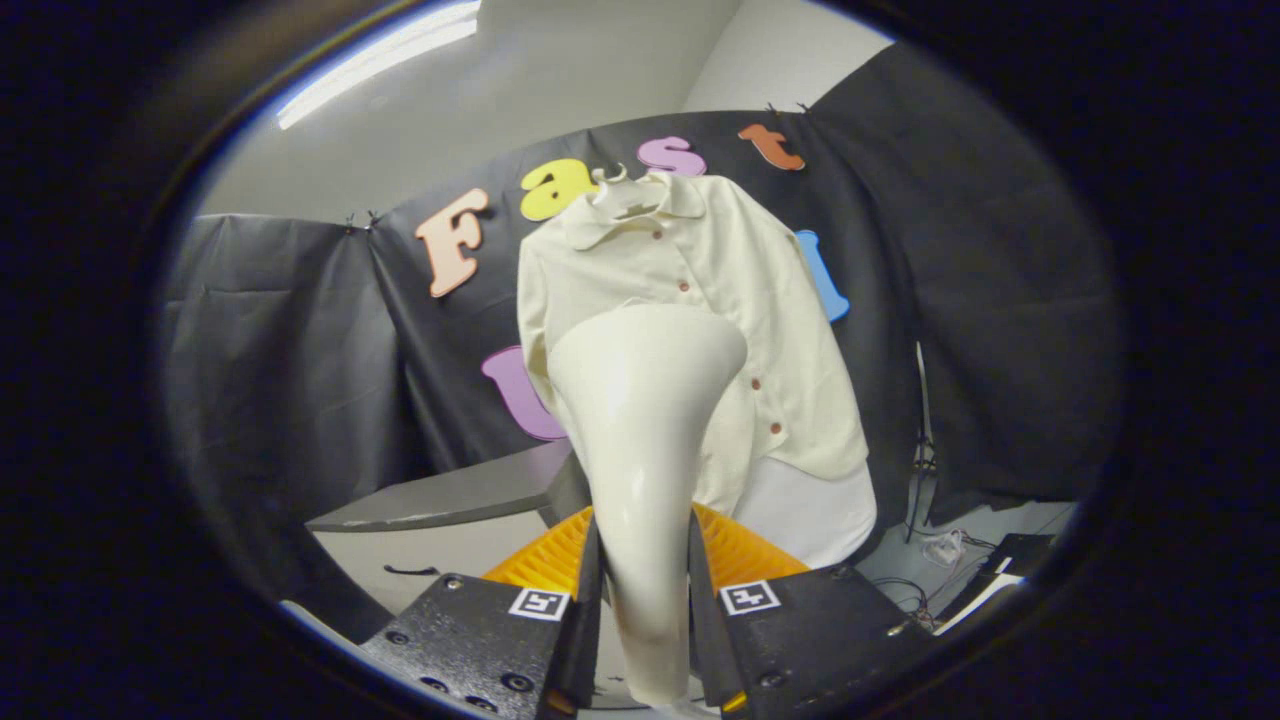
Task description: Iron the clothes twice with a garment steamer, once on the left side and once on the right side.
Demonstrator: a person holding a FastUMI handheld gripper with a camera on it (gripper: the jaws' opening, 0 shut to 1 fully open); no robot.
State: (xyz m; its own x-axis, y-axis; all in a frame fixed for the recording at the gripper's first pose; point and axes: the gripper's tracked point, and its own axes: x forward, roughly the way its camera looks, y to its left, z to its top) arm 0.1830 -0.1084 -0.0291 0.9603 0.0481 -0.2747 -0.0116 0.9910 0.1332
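A cream button-up shirt hangs on a hanger against the black booth wall, straight ahead of the fingers. My gripper is shut on the white garment steamer; both black fingers press its handle. The steamer's wide head rises in front of the shirt's lower left half and hides that part. I cannot tell whether the head touches the fabric. Brown buttons run down the shirt's front to the right of the steamer head.
A white board shows below the shirt's hem. An orange ribbed part sits just behind the fingers. A grey tabletop lies left of the steamer. Cables and a dark device lie on the floor at the right.
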